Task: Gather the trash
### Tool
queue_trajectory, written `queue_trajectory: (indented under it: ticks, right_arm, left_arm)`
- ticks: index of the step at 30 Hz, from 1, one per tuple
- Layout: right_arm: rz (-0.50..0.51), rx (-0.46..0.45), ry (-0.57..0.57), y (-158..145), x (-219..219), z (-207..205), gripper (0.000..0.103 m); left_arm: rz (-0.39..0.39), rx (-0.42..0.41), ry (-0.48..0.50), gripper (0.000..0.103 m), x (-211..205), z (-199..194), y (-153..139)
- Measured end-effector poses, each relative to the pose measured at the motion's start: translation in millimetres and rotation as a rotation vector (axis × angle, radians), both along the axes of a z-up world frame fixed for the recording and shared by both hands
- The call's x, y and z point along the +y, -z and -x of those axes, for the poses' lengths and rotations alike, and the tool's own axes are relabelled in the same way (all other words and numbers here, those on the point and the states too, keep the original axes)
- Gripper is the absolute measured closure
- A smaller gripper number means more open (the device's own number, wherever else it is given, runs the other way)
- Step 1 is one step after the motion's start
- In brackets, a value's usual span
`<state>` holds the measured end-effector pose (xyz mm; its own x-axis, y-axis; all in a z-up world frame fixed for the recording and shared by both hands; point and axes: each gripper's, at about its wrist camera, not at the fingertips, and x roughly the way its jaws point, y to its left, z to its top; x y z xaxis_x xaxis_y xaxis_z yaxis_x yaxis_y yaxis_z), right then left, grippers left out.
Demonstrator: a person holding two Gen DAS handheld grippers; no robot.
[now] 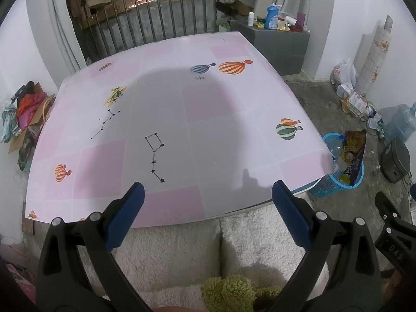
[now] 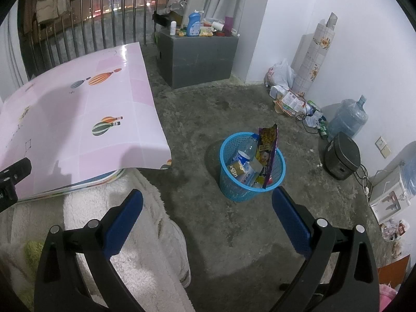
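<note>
Legible markings: one partial stamp only.
Black plastic gripper body (image 1: pixel 395 236) at the right edge of the left wrist view: raised letters "DAS", possibly cut off by the frame. Purple snack wrapper (image 2: pixel 267 153), yellow carton (image 2: pixel 236 169) and white-labelled clear plastic bottle (image 2: pixel 245 153) in the blue mesh plastic basket (image 2: pixel 228 189): printing present, too small to read.

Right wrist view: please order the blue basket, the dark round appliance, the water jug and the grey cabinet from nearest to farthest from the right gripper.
From the right gripper:
1. Blue basket, just ahead on the floor, holding trash.
2. Dark round appliance, to the right by the wall.
3. Water jug, behind the appliance, at the right wall.
4. Grey cabinet, far ahead near the railing.
</note>
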<state>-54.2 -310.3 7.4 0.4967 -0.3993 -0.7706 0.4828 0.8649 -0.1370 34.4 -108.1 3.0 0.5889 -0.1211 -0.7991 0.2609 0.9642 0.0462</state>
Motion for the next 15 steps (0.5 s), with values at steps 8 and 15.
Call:
queue_trajectory:
  ticks: [8,15]
  right_arm:
    - [0.000,0.001,0.000,0.0,-0.2,0.2,0.006]
    - [0.003,-0.001,-0.003,-1.3,1.6,-0.6,0.006]
  left_arm:
    - [0.000,0.001,0.000,0.009,0.4,-0.4,0.1]
    - [0.001,-0.001,-0.002,0.009,1.2,-0.5,0.4]
